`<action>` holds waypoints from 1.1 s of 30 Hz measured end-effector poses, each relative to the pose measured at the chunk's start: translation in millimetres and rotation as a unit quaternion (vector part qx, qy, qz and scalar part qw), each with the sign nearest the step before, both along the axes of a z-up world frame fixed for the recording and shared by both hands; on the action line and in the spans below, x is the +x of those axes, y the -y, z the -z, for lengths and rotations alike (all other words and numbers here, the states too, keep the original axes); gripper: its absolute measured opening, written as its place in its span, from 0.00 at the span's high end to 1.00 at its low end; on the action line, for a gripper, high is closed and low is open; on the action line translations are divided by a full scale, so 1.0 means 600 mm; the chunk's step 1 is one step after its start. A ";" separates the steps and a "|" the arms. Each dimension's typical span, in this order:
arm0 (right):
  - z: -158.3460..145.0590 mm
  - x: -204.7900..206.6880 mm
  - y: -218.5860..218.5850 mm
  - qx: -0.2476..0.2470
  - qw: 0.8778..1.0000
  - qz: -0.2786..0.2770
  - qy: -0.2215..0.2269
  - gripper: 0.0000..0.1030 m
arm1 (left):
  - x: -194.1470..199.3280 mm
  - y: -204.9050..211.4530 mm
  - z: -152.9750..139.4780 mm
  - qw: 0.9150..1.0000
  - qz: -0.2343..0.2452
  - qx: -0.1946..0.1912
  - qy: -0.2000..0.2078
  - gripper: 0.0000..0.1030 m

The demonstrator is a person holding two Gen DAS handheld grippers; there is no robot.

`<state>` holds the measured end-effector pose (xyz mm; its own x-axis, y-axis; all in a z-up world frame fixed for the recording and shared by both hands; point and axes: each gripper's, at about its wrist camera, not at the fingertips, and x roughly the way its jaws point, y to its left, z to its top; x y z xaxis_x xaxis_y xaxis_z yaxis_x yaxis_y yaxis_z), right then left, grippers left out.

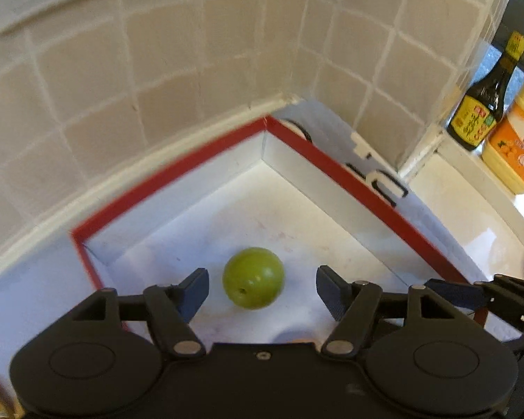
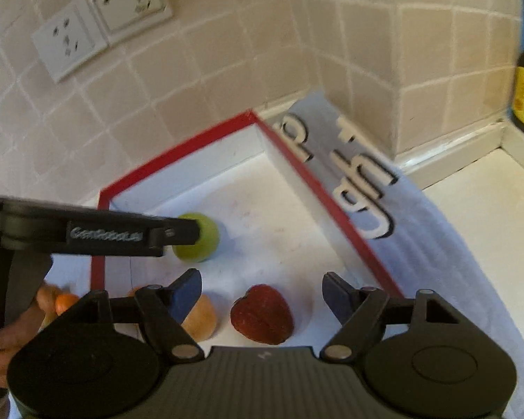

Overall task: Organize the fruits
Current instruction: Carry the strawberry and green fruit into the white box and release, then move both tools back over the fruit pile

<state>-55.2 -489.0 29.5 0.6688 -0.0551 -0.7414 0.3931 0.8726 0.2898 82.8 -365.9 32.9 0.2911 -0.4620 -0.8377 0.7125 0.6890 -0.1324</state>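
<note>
A white box with a red rim [image 1: 359,178] sits in the tiled corner. A round green fruit [image 1: 253,278] lies on its floor, between the fingertips of my open left gripper [image 1: 262,291], with gaps on both sides. In the right wrist view the green fruit [image 2: 206,235] shows beside the left gripper's finger [image 2: 129,235]. My right gripper [image 2: 262,296] is open over the box [image 2: 318,188], with a red strawberry [image 2: 262,314] between its fingers and a tan round fruit [image 2: 201,317] by its left fingertip.
A light blue cloth with raised lettering [image 2: 366,188] lies under the box. A dark sauce bottle [image 1: 485,97] and a yellow-orange container [image 1: 517,139] stand on the ledge at right. Wall sockets [image 2: 97,24] sit on the tiles. An orange fruit [image 2: 64,302] lies left of the box.
</note>
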 end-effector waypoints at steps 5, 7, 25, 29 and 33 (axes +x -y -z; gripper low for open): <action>-0.047 -0.012 -0.011 -0.007 1.000 0.014 0.022 0.24 | -0.003 -0.035 -0.041 0.999 -0.011 -0.003 0.042 0.22; -0.062 -0.011 -0.021 -0.009 0.999 0.014 0.029 0.24 | -0.003 -0.052 -0.056 0.998 -0.020 0.000 0.057 0.22; -0.173 0.059 -0.204 -0.027 0.995 -0.072 0.066 0.24 | 0.035 -0.291 -0.126 0.987 -0.113 0.001 0.116 0.22; -0.182 0.085 -0.253 -0.024 0.993 -0.100 0.066 0.24 | 0.049 -0.359 -0.129 0.983 -0.145 0.003 0.115 0.22; -0.185 0.106 -0.301 -0.024 0.990 -0.125 0.066 0.24 | 0.061 -0.421 -0.129 0.979 -0.170 0.007 0.116 0.22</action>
<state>8.5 -308.5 140.3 0.7564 0.0919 -0.6476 0.1247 0.9516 0.2808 119.2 -113.5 110.2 0.6096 -0.2938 -0.7362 0.4515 0.8921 0.0179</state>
